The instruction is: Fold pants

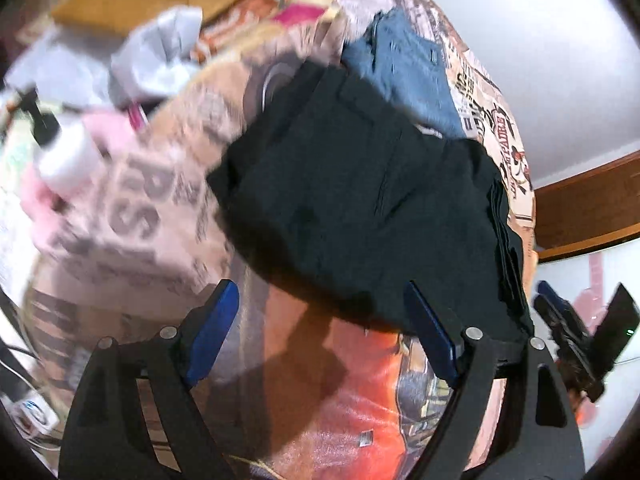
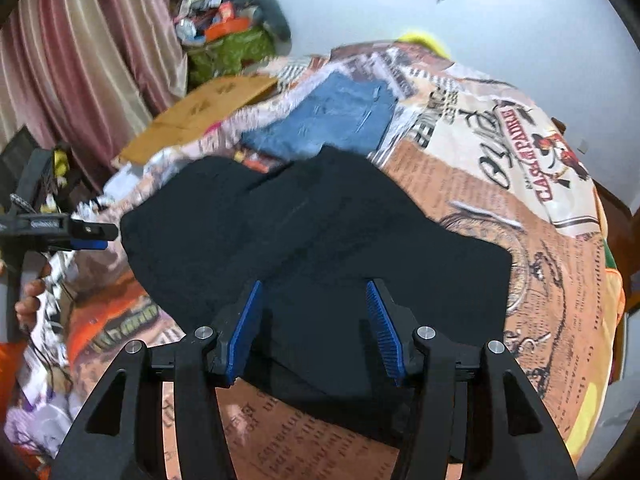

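Lying mid-frame on the printed bedspread (image 2: 472, 208): black pants (image 2: 320, 240) | right gripper (image 2: 316, 328) half-wide, empty, above their lower edge | left gripper (image 1: 324, 328) wide, empty, below their hem | folded jeans (image 2: 332, 120) touching upper edge; bare bedspread at right.

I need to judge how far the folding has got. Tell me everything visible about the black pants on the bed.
The black pants are dark, matte, soft-looking cloth, lying folded into a compact, layered, slightly rumpled bundle on the printed bedspread. Stacked edges show along one side in the left wrist view. Blue jeans lie just behind, their edges meeting. Both grippers stand open at the near edge, neither clamping it.
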Demonstrator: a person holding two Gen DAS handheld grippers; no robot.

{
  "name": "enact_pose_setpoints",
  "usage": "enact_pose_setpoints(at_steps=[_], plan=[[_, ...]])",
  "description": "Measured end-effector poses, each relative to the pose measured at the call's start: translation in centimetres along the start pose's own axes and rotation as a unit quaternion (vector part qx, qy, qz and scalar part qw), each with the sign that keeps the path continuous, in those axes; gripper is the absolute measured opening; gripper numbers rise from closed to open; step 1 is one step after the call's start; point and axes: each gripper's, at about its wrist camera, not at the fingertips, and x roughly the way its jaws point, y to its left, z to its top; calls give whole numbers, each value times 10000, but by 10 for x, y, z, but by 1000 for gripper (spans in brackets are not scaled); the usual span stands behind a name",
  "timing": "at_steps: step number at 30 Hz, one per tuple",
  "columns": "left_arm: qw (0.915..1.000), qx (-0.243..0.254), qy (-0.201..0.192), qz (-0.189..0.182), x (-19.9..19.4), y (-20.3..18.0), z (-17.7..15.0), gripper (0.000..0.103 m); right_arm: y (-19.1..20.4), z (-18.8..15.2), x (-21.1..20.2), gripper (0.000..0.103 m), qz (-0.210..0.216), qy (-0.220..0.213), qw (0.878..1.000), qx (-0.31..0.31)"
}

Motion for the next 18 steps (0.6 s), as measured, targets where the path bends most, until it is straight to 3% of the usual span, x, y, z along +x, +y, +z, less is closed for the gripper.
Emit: enact_pose_setpoints(at_steps=[4,10,15,17,18], plan=[[9983,-231,376,-370,25,2,-2,85,-4,-3,20,50,6,335,9994,43],[9954,-501,405,-712,49,-2,16,87,-12,-8,28,50,309,541,9976,306],[9961,-730,250,-422,64,-11,40,85,-11,-11,29,51,391,573,9970,349],[9978,-662,71,26,66,-16,47,66,-11,-12,29,51,431,566,9968,362],[9976,-630,-25,290,66,-18,49,47,-11,-12,29,51,453,563,9967,369]])
